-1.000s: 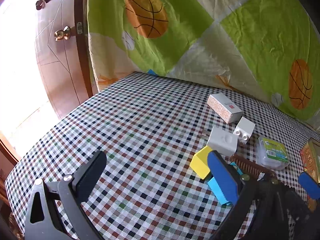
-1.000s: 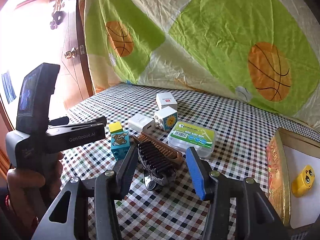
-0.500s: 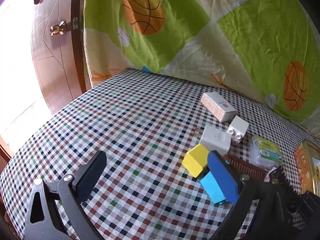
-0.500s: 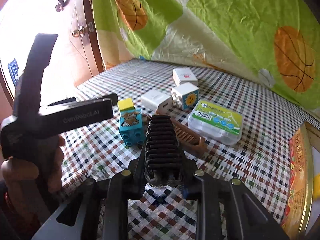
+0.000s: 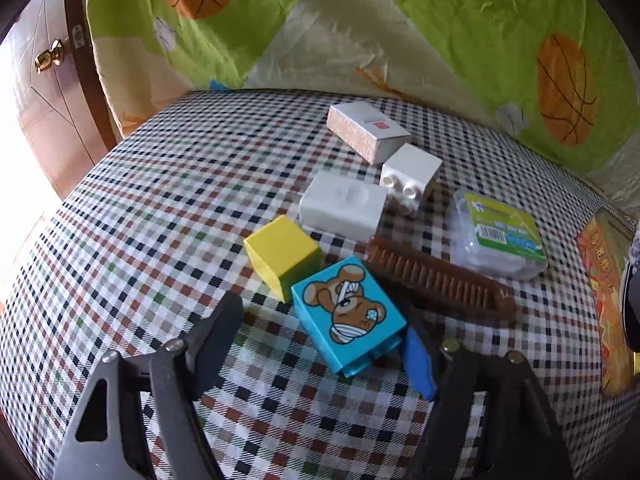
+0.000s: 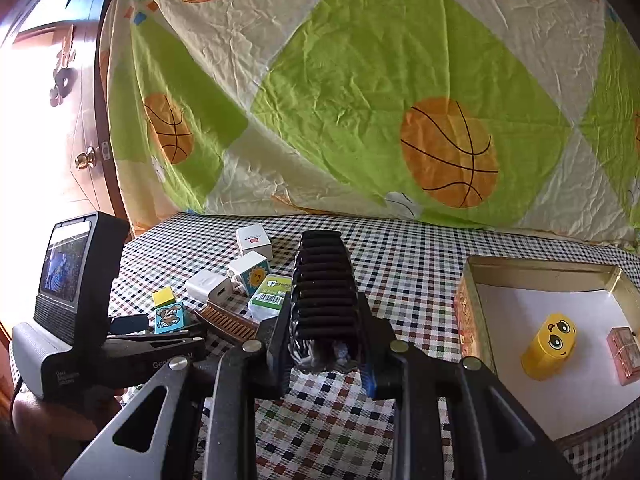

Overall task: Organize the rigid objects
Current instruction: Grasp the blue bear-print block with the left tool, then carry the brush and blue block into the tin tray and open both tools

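Observation:
My right gripper [image 6: 325, 350] is shut on a black ribbed hair clip [image 6: 324, 280] and holds it up above the checked tablecloth [image 6: 408, 264]. To its right stands an open gold tin [image 6: 472, 300] holding a yellow smiley block [image 6: 550, 344] and a pink box [image 6: 624, 354]. My left gripper [image 5: 320, 344] is open, its fingers either side of a blue bear block [image 5: 348, 312] joined to a yellow block [image 5: 282, 254]. The blue block also shows in the right wrist view [image 6: 170, 316].
Behind the blocks lie a brown comb [image 5: 436, 280], a white charger [image 5: 344, 204], a white studded block [image 5: 412, 174], a white-and-orange box [image 5: 366, 130] and a clear floss-pick box [image 5: 500, 236]. A basketball-print sheet [image 6: 360, 100] hangs behind; a door [image 5: 44, 92] is at left.
My right gripper closed on the black hair clip and lifted it off the table toward the tin side. My left gripper moved in so the blue block sits between its fingers.

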`<move>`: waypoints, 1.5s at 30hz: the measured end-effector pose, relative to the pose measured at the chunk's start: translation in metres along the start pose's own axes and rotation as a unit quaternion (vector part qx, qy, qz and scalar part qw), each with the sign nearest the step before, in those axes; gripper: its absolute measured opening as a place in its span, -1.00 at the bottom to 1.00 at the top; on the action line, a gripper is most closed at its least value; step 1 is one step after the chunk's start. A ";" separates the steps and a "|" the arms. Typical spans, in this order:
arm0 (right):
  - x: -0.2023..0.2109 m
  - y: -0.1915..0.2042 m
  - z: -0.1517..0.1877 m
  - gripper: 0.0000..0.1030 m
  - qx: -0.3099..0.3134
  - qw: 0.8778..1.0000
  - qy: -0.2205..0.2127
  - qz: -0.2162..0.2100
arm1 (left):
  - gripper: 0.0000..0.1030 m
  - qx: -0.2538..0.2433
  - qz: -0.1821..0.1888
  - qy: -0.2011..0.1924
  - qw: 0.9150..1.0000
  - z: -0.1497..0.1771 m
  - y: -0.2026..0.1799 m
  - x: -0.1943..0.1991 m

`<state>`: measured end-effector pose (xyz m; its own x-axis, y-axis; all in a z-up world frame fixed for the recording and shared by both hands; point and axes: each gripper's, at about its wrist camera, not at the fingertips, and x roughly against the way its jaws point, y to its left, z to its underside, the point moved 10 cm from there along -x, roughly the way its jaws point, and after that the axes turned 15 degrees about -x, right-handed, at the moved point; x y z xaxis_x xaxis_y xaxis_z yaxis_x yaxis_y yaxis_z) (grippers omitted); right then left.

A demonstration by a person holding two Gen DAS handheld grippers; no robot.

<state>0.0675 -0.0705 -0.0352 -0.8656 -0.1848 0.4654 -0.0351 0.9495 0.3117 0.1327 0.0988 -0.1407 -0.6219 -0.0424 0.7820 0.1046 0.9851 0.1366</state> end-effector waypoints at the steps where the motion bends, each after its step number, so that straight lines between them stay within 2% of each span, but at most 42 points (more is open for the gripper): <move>1: -0.001 0.000 0.001 -0.44 -0.001 1.000 0.003 0.001 | 0.22 0.001 -0.002 -0.002 1.000 0.000 0.000 0.000; 2: -0.003 0.001 0.002 -0.44 -0.001 1.000 0.004 0.003 | -0.14 0.004 0.001 -0.008 1.000 0.000 0.002 0.002; 5: -0.001 0.001 0.001 -0.44 0.000 1.000 -0.004 0.004 | -0.12 0.037 0.039 -0.028 0.998 0.002 0.009 0.009; 8: 0.006 0.000 -0.006 -0.44 -0.002 1.000 -0.026 0.004 | -0.12 0.093 0.074 -0.057 0.991 0.003 0.021 0.019; 11: 0.014 -0.005 -0.015 -0.44 0.001 0.998 -0.055 0.023 | -0.12 0.118 0.066 -0.105 0.985 0.003 0.030 0.039; 14: 0.025 -0.016 -0.027 -0.44 0.012 0.994 -0.093 0.051 | -0.12 0.117 0.053 -0.146 0.981 0.000 0.031 0.059; 17: 0.040 -0.024 -0.038 -0.45 0.034 0.987 -0.138 0.072 | -0.12 0.112 0.039 -0.171 0.978 -0.001 0.026 0.075; 20: 0.051 -0.037 -0.042 -0.45 0.043 0.982 -0.160 0.090 | -0.12 0.090 0.024 -0.185 0.978 -0.006 0.015 0.085; 25: 0.059 -0.061 -0.044 -0.45 0.060 0.977 -0.169 0.117 | -0.12 0.038 0.013 -0.205 0.978 -0.021 -0.021 0.099; 33: 0.084 -0.104 -0.056 -0.45 0.069 0.962 -0.209 0.165 | -0.12 -0.015 0.039 -0.231 0.972 -0.044 -0.082 0.122; 40: 0.094 -0.161 -0.066 -0.44 0.037 0.959 -0.202 0.193 | -0.12 -0.085 0.054 -0.249 0.963 -0.064 -0.158 0.135; 45: 0.097 -0.203 -0.069 -0.44 0.024 0.959 -0.188 0.212 | -0.12 -0.114 0.079 -0.245 0.960 -0.072 -0.205 0.134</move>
<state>0.0252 -0.2984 0.0041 -0.9257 0.3170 0.2064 0.3450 0.9313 0.1169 0.0836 -0.1212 -0.0204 -0.8686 0.2419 0.4323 0.3593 0.9085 0.2135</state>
